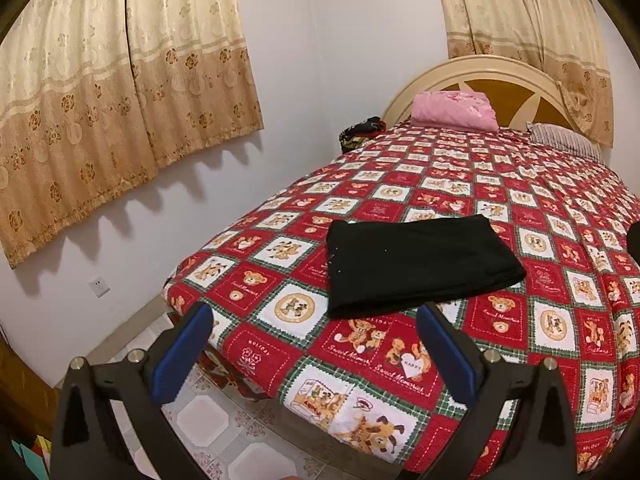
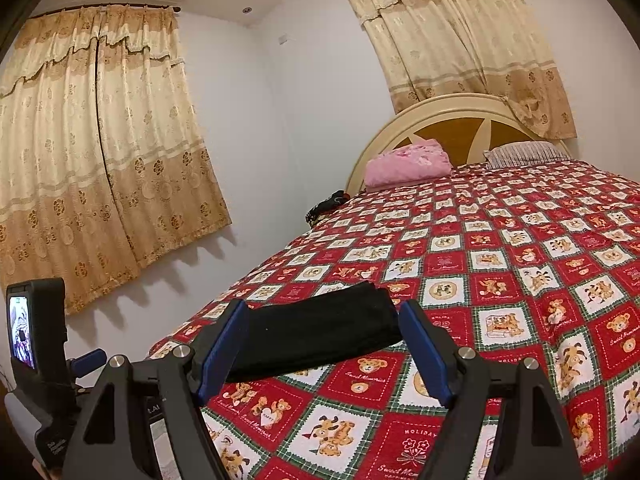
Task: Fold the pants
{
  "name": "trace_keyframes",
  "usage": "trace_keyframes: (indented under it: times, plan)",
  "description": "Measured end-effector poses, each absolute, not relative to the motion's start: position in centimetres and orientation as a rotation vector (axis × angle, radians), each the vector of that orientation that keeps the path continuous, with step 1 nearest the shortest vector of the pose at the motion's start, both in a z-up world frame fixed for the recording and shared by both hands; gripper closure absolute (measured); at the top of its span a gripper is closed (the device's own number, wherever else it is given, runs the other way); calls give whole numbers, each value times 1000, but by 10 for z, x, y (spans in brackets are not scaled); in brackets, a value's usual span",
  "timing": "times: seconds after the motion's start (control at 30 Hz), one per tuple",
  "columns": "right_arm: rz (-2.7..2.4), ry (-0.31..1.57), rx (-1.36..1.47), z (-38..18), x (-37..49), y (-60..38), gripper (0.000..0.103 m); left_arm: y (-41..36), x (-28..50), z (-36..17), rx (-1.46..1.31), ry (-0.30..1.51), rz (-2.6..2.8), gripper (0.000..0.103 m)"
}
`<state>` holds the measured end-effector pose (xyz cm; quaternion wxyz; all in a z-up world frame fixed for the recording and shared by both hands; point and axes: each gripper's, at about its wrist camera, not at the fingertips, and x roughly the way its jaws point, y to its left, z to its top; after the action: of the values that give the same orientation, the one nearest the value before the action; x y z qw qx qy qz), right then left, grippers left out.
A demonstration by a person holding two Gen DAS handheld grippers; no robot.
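A pink blanket (image 1: 455,111) and striped pillow (image 1: 564,140) lie against the headboard (image 1: 472,68) of the bed (image 1: 440,184); curtains (image 1: 120,92) hang left of the headboard.

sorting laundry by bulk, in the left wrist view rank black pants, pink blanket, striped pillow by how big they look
1. black pants
2. pink blanket
3. striped pillow

The pants lie nearest the camera, so true sizes stay unsure.

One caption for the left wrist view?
Open left claw above patterned bedspread, folded black pants lying ahead.

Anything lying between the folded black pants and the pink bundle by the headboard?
Nothing: only bare bedspread between pants and pink bundle, in both wrist views.
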<state>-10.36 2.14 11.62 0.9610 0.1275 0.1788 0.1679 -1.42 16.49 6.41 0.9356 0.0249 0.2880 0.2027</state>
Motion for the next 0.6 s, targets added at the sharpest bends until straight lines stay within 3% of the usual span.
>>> trace_keyframes:
  times: [0.6]
  plan:
    - [298,361,257,115,-106,15,24,162,-16,69,-17,575,320,0]
